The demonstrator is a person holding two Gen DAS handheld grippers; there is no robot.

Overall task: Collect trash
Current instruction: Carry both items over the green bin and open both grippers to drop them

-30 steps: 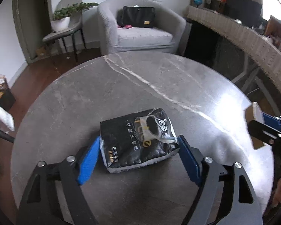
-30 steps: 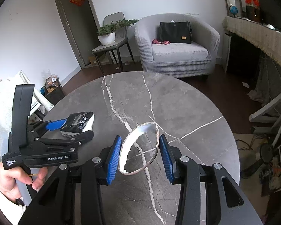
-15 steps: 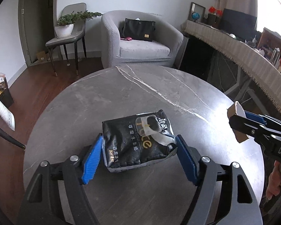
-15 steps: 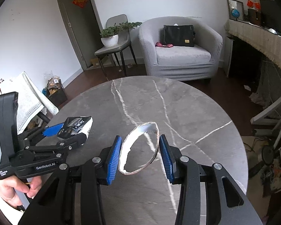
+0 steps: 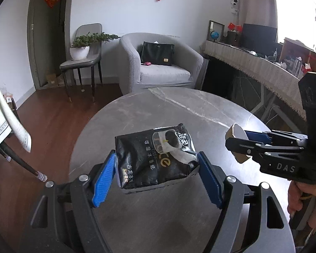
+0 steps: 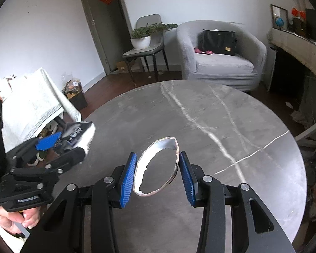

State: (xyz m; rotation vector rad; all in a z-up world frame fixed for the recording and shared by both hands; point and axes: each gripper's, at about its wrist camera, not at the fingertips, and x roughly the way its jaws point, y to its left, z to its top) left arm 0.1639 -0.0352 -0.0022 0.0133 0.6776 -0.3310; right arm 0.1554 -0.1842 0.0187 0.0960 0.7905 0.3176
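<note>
My left gripper (image 5: 157,174) is shut on a black tissue pack (image 5: 153,158) with white and gold print, held above the round grey marble table (image 5: 200,109). The pack also shows in the right wrist view (image 6: 80,135), off the table's left edge. My right gripper (image 6: 158,172) is shut on a squashed cardboard tube ring (image 6: 155,166), brown outside and white inside, held above the table. The ring also shows in the left wrist view (image 5: 237,136), to the right of the pack.
A grey armchair (image 5: 158,63) with a black bag (image 5: 158,53) stands beyond the table. A chair with a potted plant (image 5: 81,48) is at the left. A white cloth (image 6: 31,105) hangs over things left of the table. A long draped counter (image 5: 263,69) runs along the right.
Both grippers have lifted their loads off the table and risen. The left gripper with the pack has moved towards the table's left edge; the views now look more level across the room.
</note>
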